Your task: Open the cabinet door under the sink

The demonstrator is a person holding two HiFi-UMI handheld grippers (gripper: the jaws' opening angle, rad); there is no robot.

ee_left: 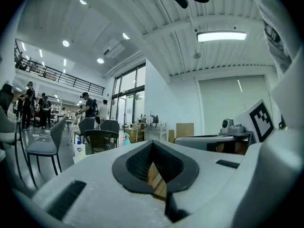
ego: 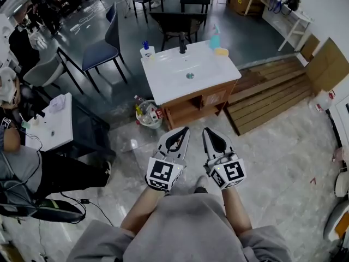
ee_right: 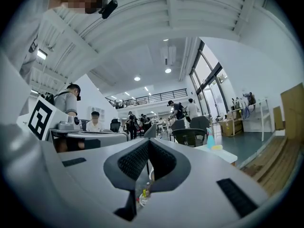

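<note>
Nearby, left gripper, right gripper, sink cabinet

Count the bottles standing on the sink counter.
2. A white bottle with a blue top stands at the back left corner of the sink counter as the head view shows it. A teal bottle stands at the back right, beside a yellow sponge. None looks hidden there.

No legible txt, labels (too small)
</note>
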